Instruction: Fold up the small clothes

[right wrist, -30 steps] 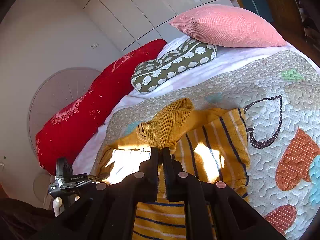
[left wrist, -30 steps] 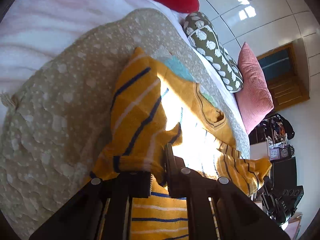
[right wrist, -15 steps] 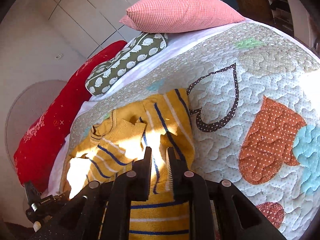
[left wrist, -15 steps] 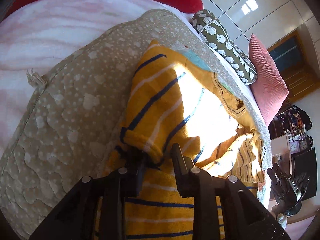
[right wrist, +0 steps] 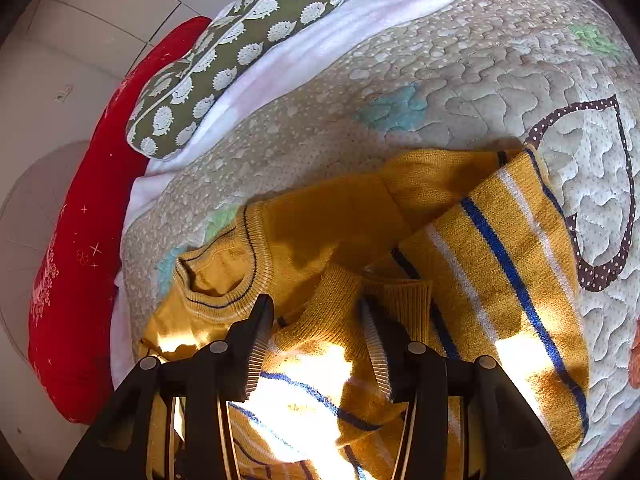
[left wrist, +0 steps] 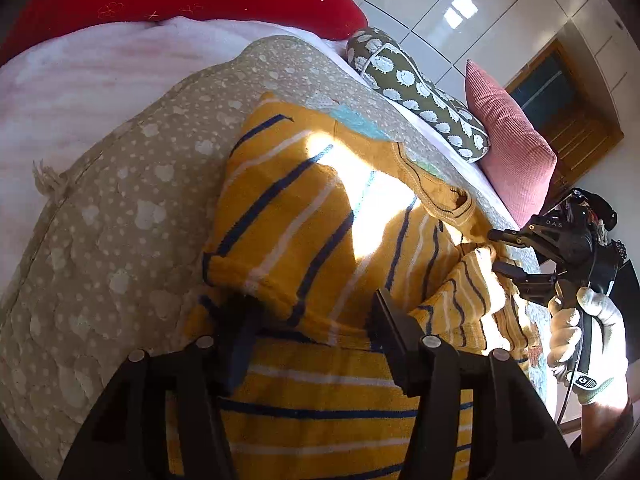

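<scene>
A yellow striped sweater (left wrist: 320, 248) lies on the quilt (left wrist: 132, 208) spread over the bed, its neckline toward the pillow end, both sleeves folded in over the body. The left claw (left wrist: 310, 320) is opening, jaws apart either side of the folded sleeve cuff (left wrist: 248, 276), not pressing it. The right claw (right wrist: 316, 332) is opening too, jaws astride the other ribbed cuff (right wrist: 344, 300) without clamping. A white-gloved hand (left wrist: 588, 340) grips the right claw's handle by the quilt's far edge. Both claws slant downward at the sweater.
</scene>
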`<move>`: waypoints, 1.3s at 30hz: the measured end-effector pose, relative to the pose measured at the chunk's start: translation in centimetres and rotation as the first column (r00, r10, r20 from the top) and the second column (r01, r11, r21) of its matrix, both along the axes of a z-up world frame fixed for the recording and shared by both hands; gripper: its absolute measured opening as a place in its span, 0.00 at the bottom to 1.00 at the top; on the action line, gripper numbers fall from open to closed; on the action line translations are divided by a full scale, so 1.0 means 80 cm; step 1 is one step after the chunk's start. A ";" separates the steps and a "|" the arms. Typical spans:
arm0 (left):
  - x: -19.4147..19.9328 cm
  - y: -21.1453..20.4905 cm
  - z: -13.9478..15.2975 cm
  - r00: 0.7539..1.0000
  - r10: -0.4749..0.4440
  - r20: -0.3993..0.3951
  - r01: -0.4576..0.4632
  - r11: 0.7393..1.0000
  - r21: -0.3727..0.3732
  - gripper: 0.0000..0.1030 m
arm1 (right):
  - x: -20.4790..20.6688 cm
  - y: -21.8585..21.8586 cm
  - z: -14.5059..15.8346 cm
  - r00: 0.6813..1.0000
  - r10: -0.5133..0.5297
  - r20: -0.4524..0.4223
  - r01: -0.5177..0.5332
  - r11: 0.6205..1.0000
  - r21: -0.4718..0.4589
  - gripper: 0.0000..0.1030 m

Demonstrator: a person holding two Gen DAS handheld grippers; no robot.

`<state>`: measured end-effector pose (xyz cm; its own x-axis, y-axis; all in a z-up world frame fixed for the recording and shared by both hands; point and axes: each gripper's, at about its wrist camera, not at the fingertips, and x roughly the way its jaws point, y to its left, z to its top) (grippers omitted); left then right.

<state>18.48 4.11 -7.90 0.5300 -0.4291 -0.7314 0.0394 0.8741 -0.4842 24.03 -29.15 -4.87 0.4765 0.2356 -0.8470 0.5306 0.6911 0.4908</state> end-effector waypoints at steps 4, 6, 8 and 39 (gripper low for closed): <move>0.003 -0.008 0.004 0.998 -0.055 0.005 0.055 0.998 -0.003 0.18 | 0.016 0.012 0.011 0.997 0.049 -0.054 -0.056 0.988 -0.146 0.06; 0.003 -0.010 0.006 0.998 -0.065 0.008 0.065 0.998 -0.015 0.13 | 0.016 0.017 0.030 0.995 0.091 -0.031 -0.095 0.976 -0.194 0.05; -0.001 -0.009 0.011 0.998 -0.062 0.030 0.062 0.998 -0.021 0.13 | 0.008 0.021 0.065 0.991 0.126 0.044 -0.111 0.960 -0.257 0.05; -0.043 0.054 0.079 0.968 -0.094 0.231 0.144 0.966 -0.213 0.56 | -0.117 -0.060 0.052 0.991 0.060 0.118 -0.028 0.967 -0.254 0.60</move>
<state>15.00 8.47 -1.59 0.6001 -0.6394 -0.4807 0.2627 0.7251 -0.6365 14.68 -33.97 -0.75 0.5749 0.0454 -0.8170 0.4435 0.8218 0.3578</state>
